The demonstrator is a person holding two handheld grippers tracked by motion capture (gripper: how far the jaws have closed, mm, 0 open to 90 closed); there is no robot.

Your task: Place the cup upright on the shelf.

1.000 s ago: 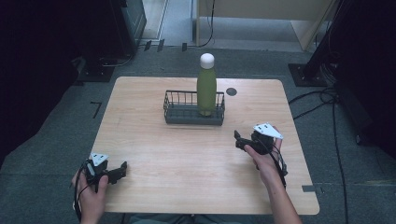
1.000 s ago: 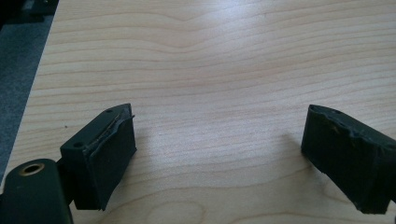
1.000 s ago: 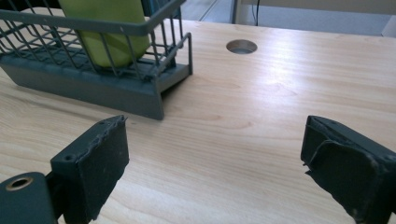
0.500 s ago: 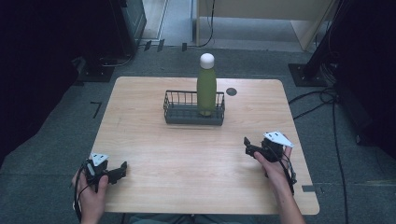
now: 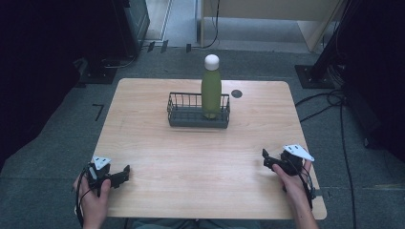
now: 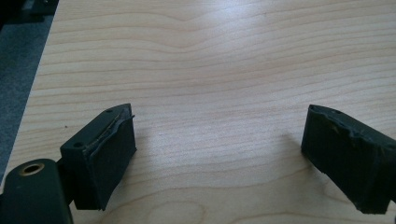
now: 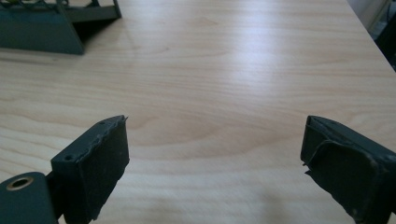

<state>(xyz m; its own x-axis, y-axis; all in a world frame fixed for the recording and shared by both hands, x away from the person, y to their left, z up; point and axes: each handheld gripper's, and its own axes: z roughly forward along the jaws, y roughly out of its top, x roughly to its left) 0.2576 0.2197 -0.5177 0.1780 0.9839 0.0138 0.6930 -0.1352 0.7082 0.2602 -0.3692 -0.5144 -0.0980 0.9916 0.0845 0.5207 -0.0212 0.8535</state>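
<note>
The green bottle [image 5: 211, 93] with its white cap [image 5: 211, 62] stands upright at the right end of the black wire basket [image 5: 184, 117], and that basket sits on the far middle of the wooden surface [image 5: 200, 162]. A small dark round spot [image 5: 236, 93] lies on the wood just beyond the basket's right corner.

My right hand-held gripper [image 5: 266, 160] is low over the near right part of the surface, well apart from the basket, jaws spread wide with nothing between them. In the right gripper view, my right hand-held gripper [image 7: 212, 154] shows bare wood grain between the two black pads, and a corner of the basket [image 7: 42, 32] sits at the upper left, far off.

My left hand-held gripper [image 5: 122, 174] rests near the front left corner, jaws also wide apart and holding nothing. In the left gripper view, my left hand-held gripper [image 6: 219, 140] has plain surface in the gap, with grey carpeted floor [image 6: 16, 79] past the edge.
</note>
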